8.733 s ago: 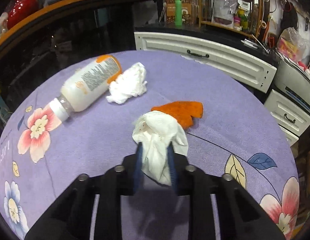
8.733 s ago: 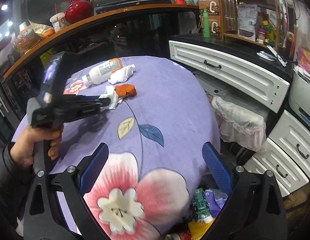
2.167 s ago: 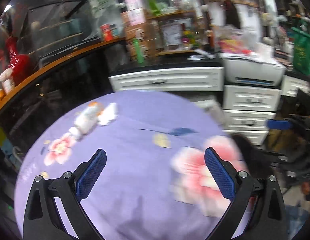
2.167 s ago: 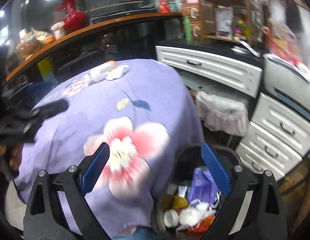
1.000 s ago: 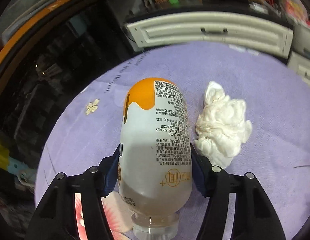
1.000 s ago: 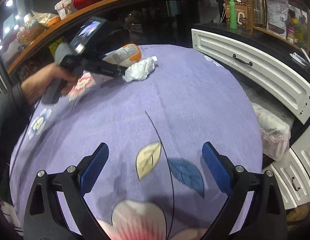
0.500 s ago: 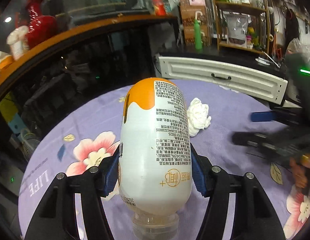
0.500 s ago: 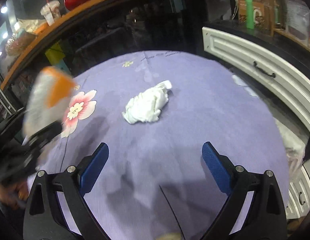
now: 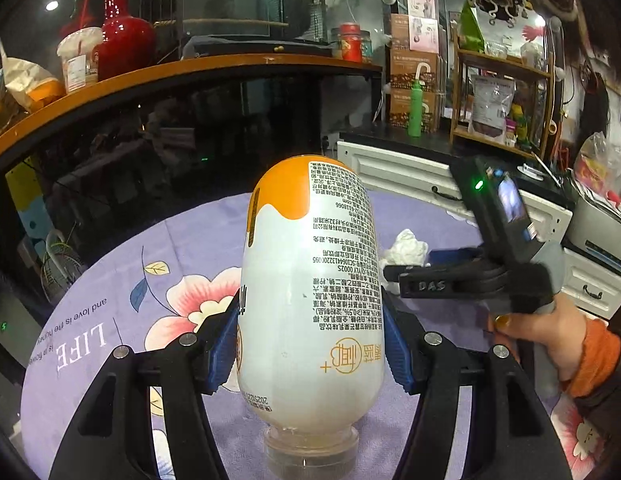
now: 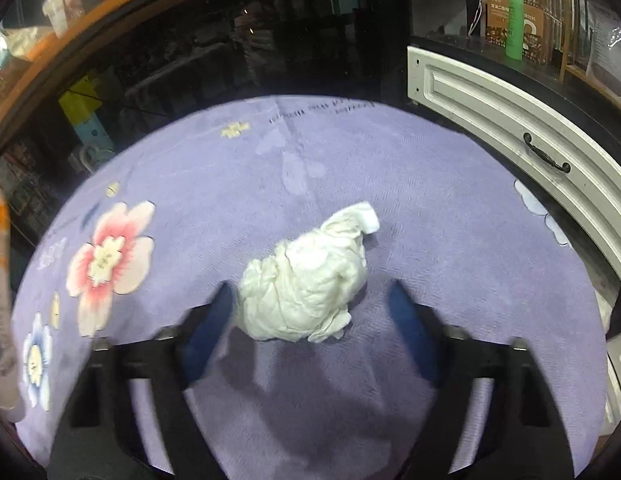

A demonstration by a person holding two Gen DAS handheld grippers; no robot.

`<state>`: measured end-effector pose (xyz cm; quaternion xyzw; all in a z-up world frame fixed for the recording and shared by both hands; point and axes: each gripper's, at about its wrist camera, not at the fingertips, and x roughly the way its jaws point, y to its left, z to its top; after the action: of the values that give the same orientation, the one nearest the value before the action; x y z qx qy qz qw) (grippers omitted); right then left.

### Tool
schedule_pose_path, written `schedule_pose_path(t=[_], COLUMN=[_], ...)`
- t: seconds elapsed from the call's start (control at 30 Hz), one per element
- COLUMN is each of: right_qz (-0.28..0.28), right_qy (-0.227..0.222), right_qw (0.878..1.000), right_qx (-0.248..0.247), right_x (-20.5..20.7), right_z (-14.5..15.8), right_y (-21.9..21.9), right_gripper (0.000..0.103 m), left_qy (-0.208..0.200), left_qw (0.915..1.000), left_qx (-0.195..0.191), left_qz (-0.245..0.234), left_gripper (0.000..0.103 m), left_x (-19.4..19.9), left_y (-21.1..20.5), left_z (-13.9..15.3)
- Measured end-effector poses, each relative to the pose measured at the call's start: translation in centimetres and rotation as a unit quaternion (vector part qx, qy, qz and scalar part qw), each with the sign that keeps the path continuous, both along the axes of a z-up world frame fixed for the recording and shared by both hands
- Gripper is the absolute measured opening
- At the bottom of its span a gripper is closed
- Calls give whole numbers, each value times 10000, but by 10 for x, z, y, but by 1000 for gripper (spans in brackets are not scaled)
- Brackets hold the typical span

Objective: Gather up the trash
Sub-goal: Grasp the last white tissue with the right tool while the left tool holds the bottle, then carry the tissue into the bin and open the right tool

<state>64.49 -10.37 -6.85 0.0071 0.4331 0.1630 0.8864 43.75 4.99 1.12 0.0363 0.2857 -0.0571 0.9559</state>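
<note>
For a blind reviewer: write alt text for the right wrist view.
A crumpled white tissue lies on a purple floral tablecloth between the right gripper's blue jaws, which have just been closing and do not yet clamp it.

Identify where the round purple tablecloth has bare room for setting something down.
Free: the purple floral tablecloth between the crumpled white tissue and the white drawer front, and the far edge. Crowded: around the tissue, flanked by the right gripper fingers.

A round table with a purple flowered cloth; at 12 o'clock a curved wooden counter, at 2 o'clock white drawers.
</note>
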Motion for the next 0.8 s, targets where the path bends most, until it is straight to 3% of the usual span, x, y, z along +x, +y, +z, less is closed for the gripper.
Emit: schedule_pose_path(t=[0.03,0.23,0.63,0.8], right_qz=[4,66,130,89], right_qy=[-49,-190,-510,-642], right_qw=[10000,9998,9984,9974], right_qx=[-25,-39,217,327], right_x=[-1,-22,-114,-157], right_z=[1,13,52,66], right_y=[1,-2,-59,-87], right_gripper=[49,27,25,25], left_qy=[-8,22,39,71], left_qw=[10000,10000,9999,9998], left_qx=[-9,-31,159,84], left_qz=[16,18,-4,-170], left_gripper=[61,61,61,61], left_x=[0,1,0,-24], left_y=[1,0,-13,-30], left_z=[0,-5,-12,-5])
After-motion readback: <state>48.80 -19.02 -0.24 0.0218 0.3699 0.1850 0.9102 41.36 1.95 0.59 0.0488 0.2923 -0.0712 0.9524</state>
